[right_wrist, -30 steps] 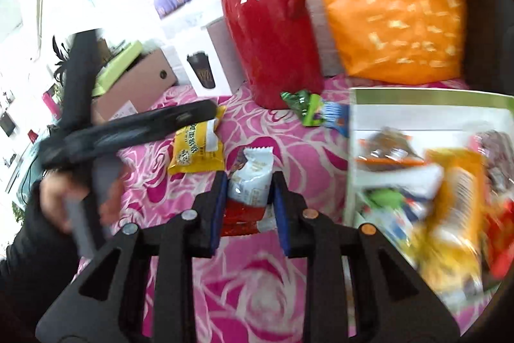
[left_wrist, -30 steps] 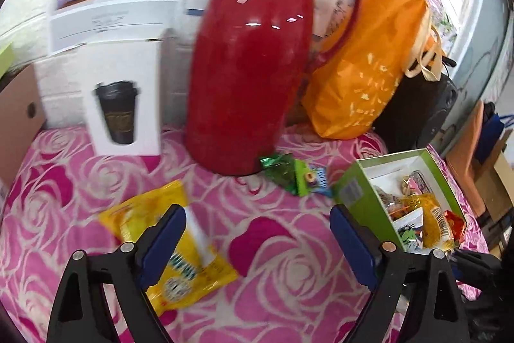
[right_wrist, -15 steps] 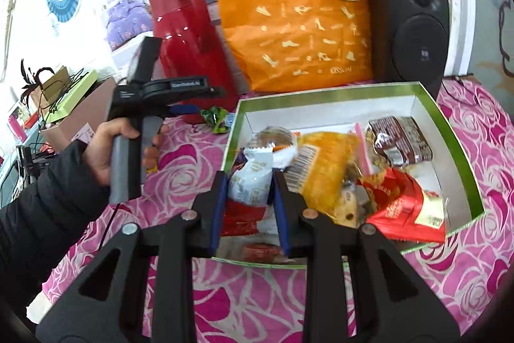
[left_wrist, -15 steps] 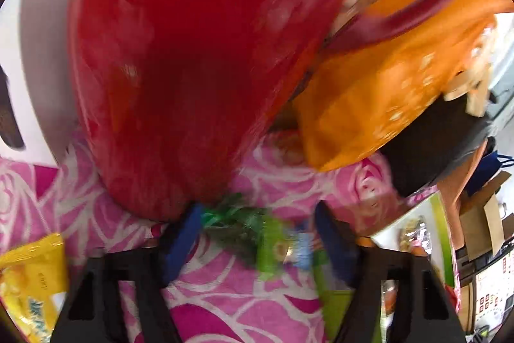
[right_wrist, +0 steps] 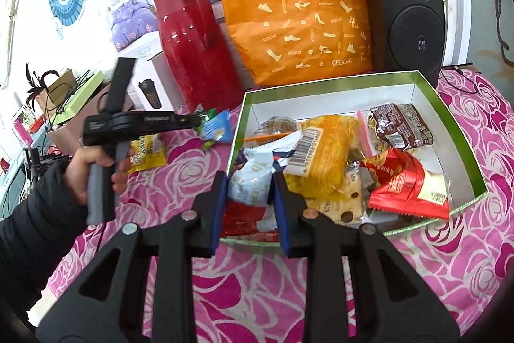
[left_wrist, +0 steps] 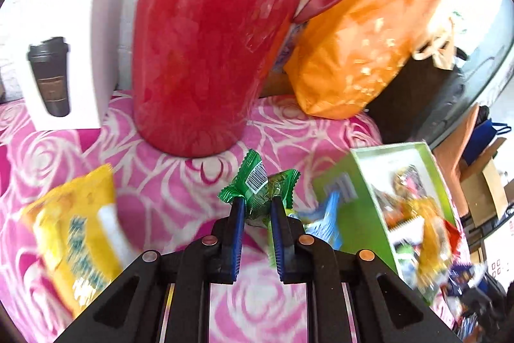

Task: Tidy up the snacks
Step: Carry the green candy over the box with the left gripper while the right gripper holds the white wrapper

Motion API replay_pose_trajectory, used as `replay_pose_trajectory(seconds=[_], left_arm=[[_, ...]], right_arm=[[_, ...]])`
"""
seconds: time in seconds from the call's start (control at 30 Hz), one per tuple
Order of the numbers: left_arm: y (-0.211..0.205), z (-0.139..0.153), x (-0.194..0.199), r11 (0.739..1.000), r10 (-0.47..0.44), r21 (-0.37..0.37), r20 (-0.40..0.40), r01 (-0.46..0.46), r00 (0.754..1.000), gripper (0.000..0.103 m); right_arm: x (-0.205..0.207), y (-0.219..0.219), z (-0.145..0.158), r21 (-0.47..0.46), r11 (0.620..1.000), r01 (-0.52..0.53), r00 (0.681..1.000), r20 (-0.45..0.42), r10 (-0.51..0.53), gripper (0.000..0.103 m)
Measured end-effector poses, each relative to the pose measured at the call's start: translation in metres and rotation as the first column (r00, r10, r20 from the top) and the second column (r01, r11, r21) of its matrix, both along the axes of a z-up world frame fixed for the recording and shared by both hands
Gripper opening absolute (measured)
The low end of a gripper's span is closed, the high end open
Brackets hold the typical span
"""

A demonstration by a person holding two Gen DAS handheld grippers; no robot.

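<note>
While the left hand-held gripper (left_wrist: 258,209) is pinching a green candy (left_wrist: 258,192) beside the red jug (left_wrist: 212,47), the right hand-held gripper (right_wrist: 249,185) is gripping a white packet (right_wrist: 250,182) over the green box (right_wrist: 449,105) near the bench's back edge.

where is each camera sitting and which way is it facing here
Left wrist: sits on the left gripper, looking forward and down its jaws, shut on a green candy wrapper before the red thermos; only the gripper shows.
Right wrist: sits on the right gripper, looking down at the green box, jaws shut on a white snack pack; a hand and dark sleeve show.
Shared: thermos, orange bag, box, pink rose cloth.
</note>
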State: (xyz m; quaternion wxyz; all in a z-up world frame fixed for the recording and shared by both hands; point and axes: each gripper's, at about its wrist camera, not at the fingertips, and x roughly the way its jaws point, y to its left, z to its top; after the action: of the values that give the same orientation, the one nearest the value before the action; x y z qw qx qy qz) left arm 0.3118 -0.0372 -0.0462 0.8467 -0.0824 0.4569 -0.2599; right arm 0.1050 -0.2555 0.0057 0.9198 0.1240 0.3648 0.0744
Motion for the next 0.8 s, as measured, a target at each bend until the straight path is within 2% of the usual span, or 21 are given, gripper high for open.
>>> replay_pose_trajectory(seconds=[0.13,0.23,0.3,0.4,0.5,0.6,0.7,0.8], left_arm=[[0.004,0.031,-0.033,0.999,-0.021,0.041,0.094,0.018,0.995,0.015],[0.006,0.056,-0.049,0.999,-0.031,0.026,0.144,0.028,0.989,0.015],[0.007,0.073,-0.061,0.998,-0.048,0.042,0.185,0.041,0.981,0.015],[0.007,0.086,-0.077,0.995,-0.071,0.079,0.21,0.056,0.975,0.015],[0.01,0.074,-0.094,0.992,-0.095,0.091,0.16,0.081,0.983,0.016],[0.012,0.039,-0.111,0.986,-0.102,0.144,0.098,0.087,0.99,0.019],[0.018,0.01,-0.123,0.98,-0.085,0.181,0.031,0.078,0.996,0.026],[0.028,0.006,-0.126,0.985,-0.053,0.167,0.005,0.051,0.999,0.043]], right_arm=[[-0.009,-0.004,0.007,0.007,1.0,0.022,1.0,0.014,-0.022,0.03],[-0.016,-0.009,0.014,0.01,0.999,0.04,0.999,0.031,-0.04,0.03],[-0.02,-0.011,0.017,0.012,0.999,0.053,0.998,0.038,-0.054,0.03],[-0.029,-0.018,0.022,0.024,0.997,0.068,0.996,0.052,-0.07,0.03],[-0.04,-0.021,0.024,0.022,0.997,0.073,0.996,0.057,-0.074,0.03],[-0.044,-0.023,0.021,0.029,0.997,0.075,0.996,0.049,-0.076,0.03],[-0.049,-0.025,0.017,0.031,0.997,0.074,0.996,0.038,-0.075,0.03],[-0.053,-0.026,0.015,0.038,0.996,0.076,0.996,0.032,-0.077,0.03]])
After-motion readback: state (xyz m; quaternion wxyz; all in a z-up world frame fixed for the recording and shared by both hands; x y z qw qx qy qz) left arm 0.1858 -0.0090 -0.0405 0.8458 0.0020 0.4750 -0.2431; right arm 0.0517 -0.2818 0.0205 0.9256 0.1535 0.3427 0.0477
